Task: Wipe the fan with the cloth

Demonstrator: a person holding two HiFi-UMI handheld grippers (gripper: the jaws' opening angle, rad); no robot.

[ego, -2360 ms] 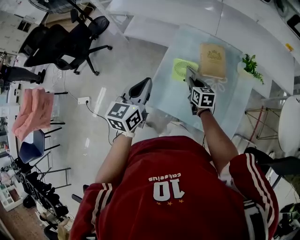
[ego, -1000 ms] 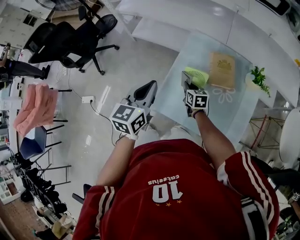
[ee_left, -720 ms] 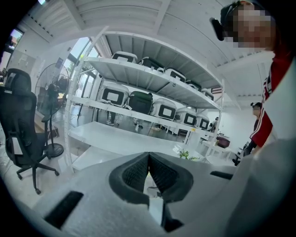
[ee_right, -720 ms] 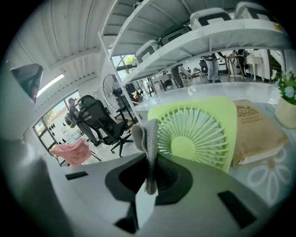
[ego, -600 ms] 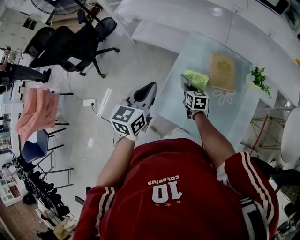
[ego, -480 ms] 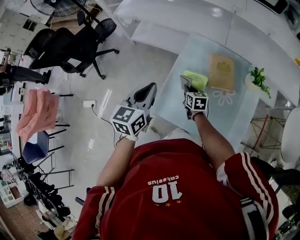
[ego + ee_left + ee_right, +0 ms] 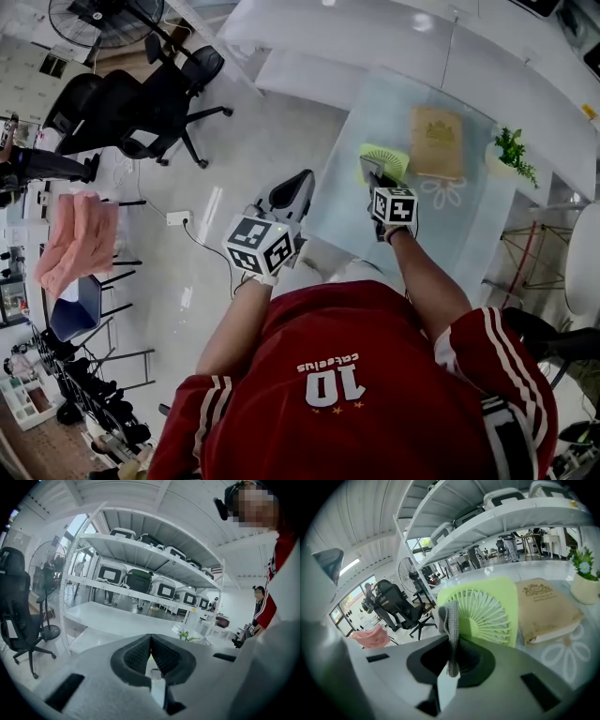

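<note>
1. Right gripper view: the right gripper (image 7: 452,660) has its jaws clamped on a grey cloth (image 7: 448,616), which stands up out of them.
2. The cloth's upper end overlaps the left side of the grille of the green fan (image 7: 490,613); I cannot tell whether they touch.
3. The fan is on the glass table (image 7: 576,644), just beside a tan book (image 7: 546,609), with a potted plant (image 7: 583,576) further right.
4. The left gripper (image 7: 151,652) has its jaws pressed together on nothing, and in the head view it is off the table, above the floor.
</note>
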